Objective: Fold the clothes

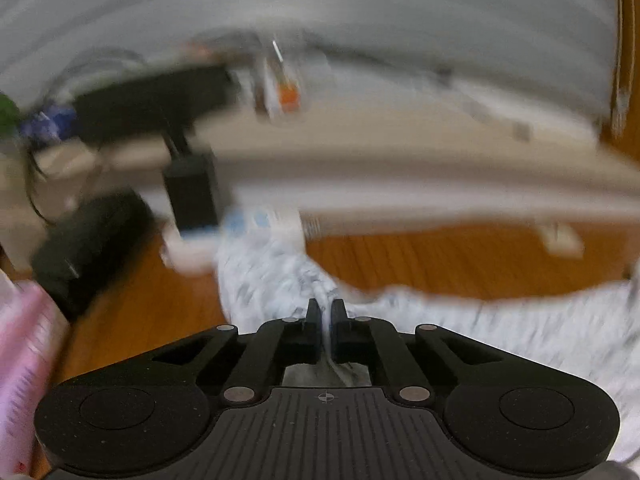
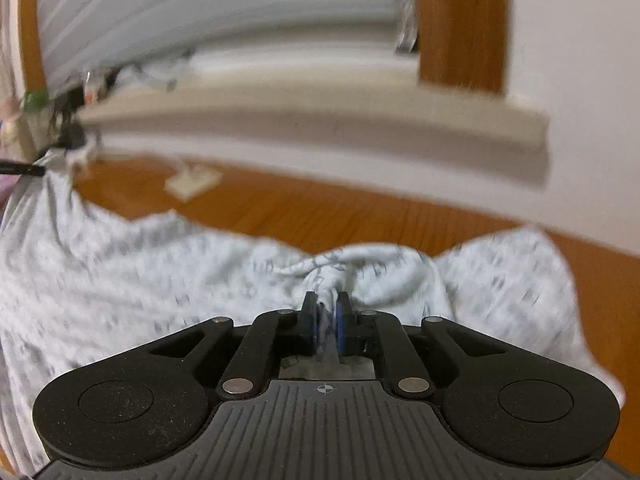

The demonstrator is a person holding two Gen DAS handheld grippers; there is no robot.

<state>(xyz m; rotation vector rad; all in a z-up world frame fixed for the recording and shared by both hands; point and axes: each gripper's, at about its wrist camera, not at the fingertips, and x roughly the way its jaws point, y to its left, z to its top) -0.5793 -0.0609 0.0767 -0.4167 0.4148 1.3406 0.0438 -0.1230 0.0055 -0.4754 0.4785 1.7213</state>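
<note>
1. Pale, grey-speckled cloth (image 2: 140, 272) lies spread over the wooden floor (image 2: 340, 216) — both views are blurred.
2. The left gripper (image 1: 326, 312) is clamped on a bunched edge of it.
3. The right gripper (image 2: 327, 306) pinches another bunch of the same edge.
4. The edge runs sideways between them, the body hanging below — a fold would likely carry that edge over.

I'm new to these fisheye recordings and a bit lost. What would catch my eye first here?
The white patterned garment spreads over the orange wooden floor across the lower half of both views. Each gripper pinches a bunched fold of it: the left gripper and the right gripper. Behind runs a pale ledge, all smeared by motion blur.
</note>
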